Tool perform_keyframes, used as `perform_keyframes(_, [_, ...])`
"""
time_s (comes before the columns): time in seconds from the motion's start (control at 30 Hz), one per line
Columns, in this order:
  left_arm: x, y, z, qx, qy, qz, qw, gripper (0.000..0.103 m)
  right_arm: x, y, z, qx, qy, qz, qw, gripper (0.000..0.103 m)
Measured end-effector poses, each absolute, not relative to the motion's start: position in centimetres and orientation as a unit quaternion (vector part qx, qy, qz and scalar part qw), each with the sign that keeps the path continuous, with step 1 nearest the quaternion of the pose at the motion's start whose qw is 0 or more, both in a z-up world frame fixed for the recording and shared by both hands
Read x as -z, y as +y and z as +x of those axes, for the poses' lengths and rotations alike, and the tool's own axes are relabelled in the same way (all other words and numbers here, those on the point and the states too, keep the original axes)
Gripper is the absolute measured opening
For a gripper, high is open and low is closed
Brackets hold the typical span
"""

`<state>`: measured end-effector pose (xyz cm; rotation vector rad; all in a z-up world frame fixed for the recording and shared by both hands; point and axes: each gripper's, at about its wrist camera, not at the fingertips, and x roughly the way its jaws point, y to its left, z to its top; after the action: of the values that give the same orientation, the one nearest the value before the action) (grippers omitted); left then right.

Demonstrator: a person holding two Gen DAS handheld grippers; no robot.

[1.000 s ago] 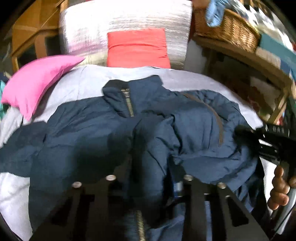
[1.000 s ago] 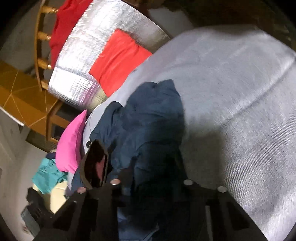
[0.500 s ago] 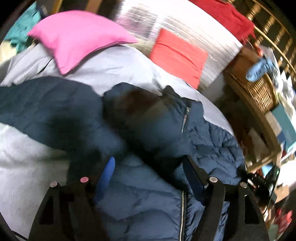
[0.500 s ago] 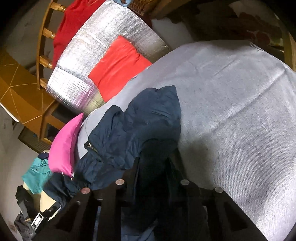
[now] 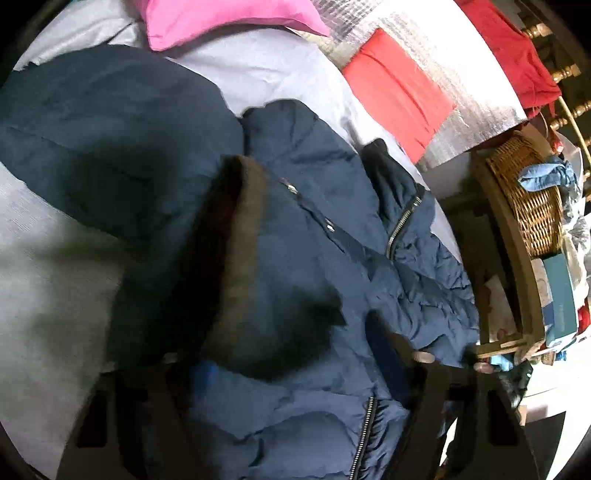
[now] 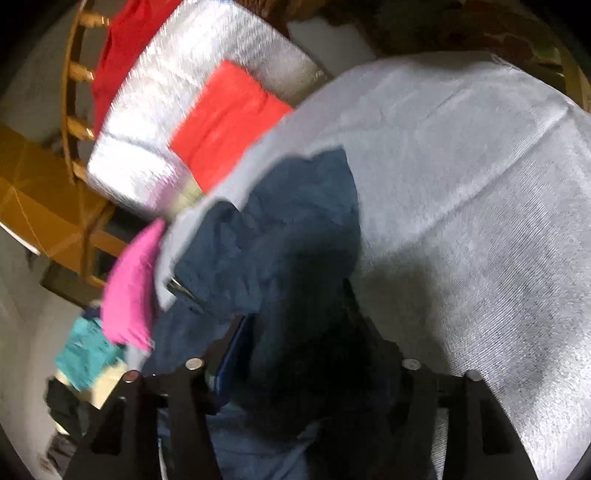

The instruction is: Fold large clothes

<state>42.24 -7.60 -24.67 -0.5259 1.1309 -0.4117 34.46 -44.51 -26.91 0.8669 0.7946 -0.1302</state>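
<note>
A large navy padded jacket (image 5: 332, 229) with a zipper and a brown-edged hood lies spread on a grey bed sheet (image 5: 48, 266). My left gripper (image 5: 291, 354) hangs just over the jacket's front with its jaws wide apart and nothing between them. In the right wrist view the jacket (image 6: 291, 236) is bunched up, and my right gripper (image 6: 295, 332) has its jaws wide apart with a dark fold of the jacket lying between them; the frames do not show any pinch.
A pink pillow (image 5: 221, 18), a red cushion (image 5: 399, 92) and a silver mat (image 5: 461, 62) sit at the bed's head. A wicker basket (image 5: 532, 206) stands on a wooden shelf to the right. Bare sheet (image 6: 461, 184) lies right of the jacket.
My left gripper opened and swung left over the jacket's left side, letting go of the fabric. My right gripper's jaws spread wider while the fold stayed between them.
</note>
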Motion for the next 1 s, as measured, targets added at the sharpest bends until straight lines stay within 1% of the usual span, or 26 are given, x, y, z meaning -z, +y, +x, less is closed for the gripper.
perform_keyframes(0.03, [24.8, -7.9, 42.1, 0.193, 0.526, -0.234, 0.795, 0.038, 27.1, -44.4, 34.6, 0.063, 0.382, 0.401, 0.830, 0.038])
perform_keyframes(0.07, [24.6, -8.5, 42.0, 0.197, 0.524, -0.220, 0.799, 0.035, 27.1, -44.1, 34.6, 0.070, 0.385, 0.387, 0.835, 0.035])
perform_keyframes(0.1, [24.3, -8.9, 41.8, 0.203, 0.520, -0.212, 0.802, 0.031, 26.9, -43.9, 34.6, 0.074, 0.383, 0.379, 0.839, 0.029])
perform_keyframes(0.13, [23.8, -9.3, 41.6, 0.211, 0.511, -0.207, 0.807, 0.027, 25.9, -43.5, 34.2, 0.082, 0.369, 0.357, 0.854, 0.027])
perform_keyframes(0.23, [22.2, -10.1, 40.9, 0.216, 0.483, -0.172, 0.831, 0.026, 24.0, -43.1, 33.2, 0.100, 0.334, 0.330, 0.877, 0.026])
perform_keyframes(0.3, [22.8, -10.6, 41.2, 0.182, 0.499, -0.131, 0.837, 0.026, 24.7, -43.5, 33.4, 0.104, 0.344, 0.332, 0.872, 0.026])
perform_keyframes(0.37, [24.6, -10.8, 41.8, 0.165, 0.535, -0.117, 0.820, 0.026, 26.4, -44.0, 33.9, 0.107, 0.381, 0.341, 0.852, 0.034])
perform_keyframes(0.4, [25.5, -10.8, 42.1, 0.163, 0.553, -0.120, 0.808, 0.026, 27.0, -44.3, 33.9, 0.111, 0.391, 0.353, 0.843, 0.042])
perform_keyframes(0.43, [25.6, -10.7, 42.1, 0.163, 0.559, -0.125, 0.804, 0.026, 27.0, -44.6, 33.7, 0.117, 0.392, 0.367, 0.835, 0.054])
perform_keyframes(0.5, [24.6, -10.5, 41.7, 0.166, 0.550, -0.125, 0.809, 0.026, 26.1, -45.2, 32.7, 0.129, 0.382, 0.388, 0.829, 0.062])
perform_keyframes(0.57, [23.5, -10.2, 41.0, 0.170, 0.540, -0.122, 0.815, 0.030, 24.5, -45.4, 31.5, 0.133, 0.353, 0.392, 0.839, 0.066])
perform_keyframes(0.63, [22.2, -9.4, 39.7, 0.181, 0.537, -0.126, 0.814, 0.040, 22.1, -44.6, 30.0, 0.141, 0.315, 0.363, 0.866, 0.067])
perform_keyframes(0.67, [21.6, -8.7, 38.9, 0.191, 0.530, -0.132, 0.816, 0.042, 21.5, -44.0, 29.7, 0.134, 0.304, 0.351, 0.875, 0.067])
perform_keyframes(0.7, [21.1, -7.8, 38.2, 0.193, 0.521, -0.139, 0.820, 0.051, 20.9, -43.4, 29.5, 0.123, 0.298, 0.342, 0.883, 0.065])
perform_keyframes(0.73, [20.6, -6.5, 37.2, 0.188, 0.506, -0.151, 0.828, 0.061, 20.3, -42.3, 29.4, 0.105, 0.293, 0.326, 0.893, 0.056])
perform_keyframes(0.8, [19.9, -3.4, 35.8, 0.166, 0.477, -0.184, 0.843, 0.070, 19.8, -40.0, 29.8, 0.075, 0.290, 0.295, 0.907, 0.043])
perform_keyframes(0.87, [19.9, 0.2, 35.5, 0.130, 0.458, -0.222, 0.851, 0.071, 20.1, -37.0, 31.0, 0.045, 0.311, 0.265, 0.912, 0.039])
perform_keyframes(1.0, [21.1, 7.5, 35.9, 0.036, 0.419, -0.322, 0.848, 0.074, 23.1, -33.2, 33.7, 0.013, 0.370, 0.251, 0.894, 0.038])
